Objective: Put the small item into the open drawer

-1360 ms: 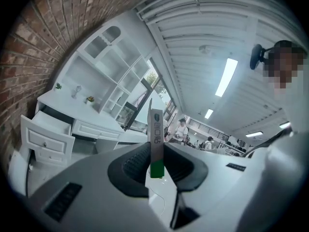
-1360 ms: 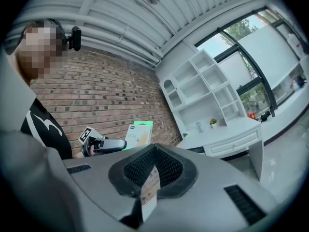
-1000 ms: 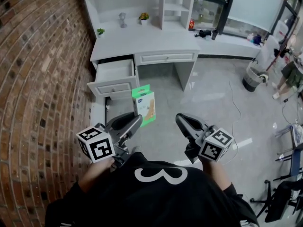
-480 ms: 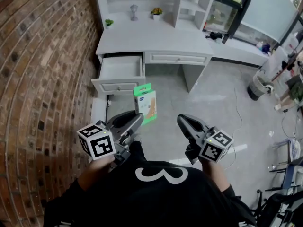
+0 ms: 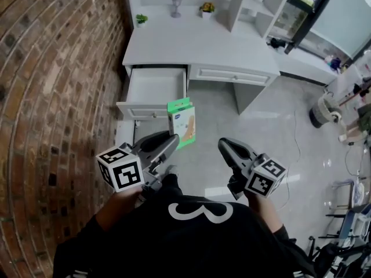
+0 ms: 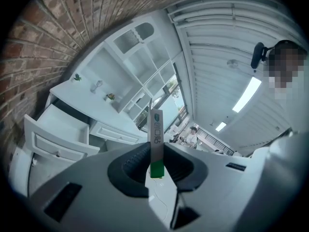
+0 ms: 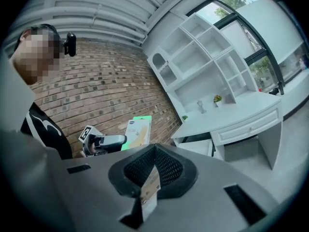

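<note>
A small green-and-white box stands upright in my left gripper, which is shut on its lower edge. In the left gripper view the box shows edge-on, pinched between the jaws of the left gripper. The open drawer juts from the white desk, straight ahead of the box and still some way off. My right gripper hangs at the right with its jaws together; a small pale tag shows at their seam. From the right gripper view I see the box and the drawer.
A brick wall runs along the left, close to the drawer. On the desk's back edge stand two small plants and a goblet-like ornament. A cable trails over the grey floor and a bin stands at the right.
The desk and open drawer have come nearer and sit lower in the head view. Both grippers keep the same pose, and the box stays in the left one.
</note>
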Demonstrator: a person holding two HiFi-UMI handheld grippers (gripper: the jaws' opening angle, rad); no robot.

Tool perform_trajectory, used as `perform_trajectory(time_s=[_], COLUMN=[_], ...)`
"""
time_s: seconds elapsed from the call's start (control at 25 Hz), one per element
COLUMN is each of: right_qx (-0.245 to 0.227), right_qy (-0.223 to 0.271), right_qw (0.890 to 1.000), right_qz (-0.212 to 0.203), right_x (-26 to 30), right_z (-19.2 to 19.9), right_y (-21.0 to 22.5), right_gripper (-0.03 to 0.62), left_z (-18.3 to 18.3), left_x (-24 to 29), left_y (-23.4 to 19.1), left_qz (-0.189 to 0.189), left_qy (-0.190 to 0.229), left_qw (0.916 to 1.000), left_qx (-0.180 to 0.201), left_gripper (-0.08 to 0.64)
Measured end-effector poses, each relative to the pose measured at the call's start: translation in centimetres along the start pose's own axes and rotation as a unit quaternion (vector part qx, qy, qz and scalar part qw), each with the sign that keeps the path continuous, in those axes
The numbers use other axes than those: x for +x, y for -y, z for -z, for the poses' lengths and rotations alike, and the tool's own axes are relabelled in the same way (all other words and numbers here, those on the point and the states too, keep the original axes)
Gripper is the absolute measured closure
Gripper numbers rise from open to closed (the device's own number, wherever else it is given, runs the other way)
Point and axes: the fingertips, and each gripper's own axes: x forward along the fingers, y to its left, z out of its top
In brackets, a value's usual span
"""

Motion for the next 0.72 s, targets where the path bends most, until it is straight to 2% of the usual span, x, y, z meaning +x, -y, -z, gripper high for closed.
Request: perform_trajectory(time_s=[0.32, 0.72], right_qx=[0.006, 0.004], right_qy=[-0.028, -0.045], right_qw=[1.000, 0.999], right_qz=[0.007, 0.012], right_x=[8.2, 16.1], right_z=[-2.8, -4.5], right_y=[3.0, 6.0], right_gripper=[0.581, 0.581], left_z=[-4.8, -7.5], left_x=[2.3, 4.1], left_y=[-7.6, -16.0], left_qz=[0.001, -0.023], left_qy=[-0.014, -0.041], left_qw=[0.9996, 0.9985], left_qx=[-0.023, -0.029], left_gripper=[0.476, 0.476])
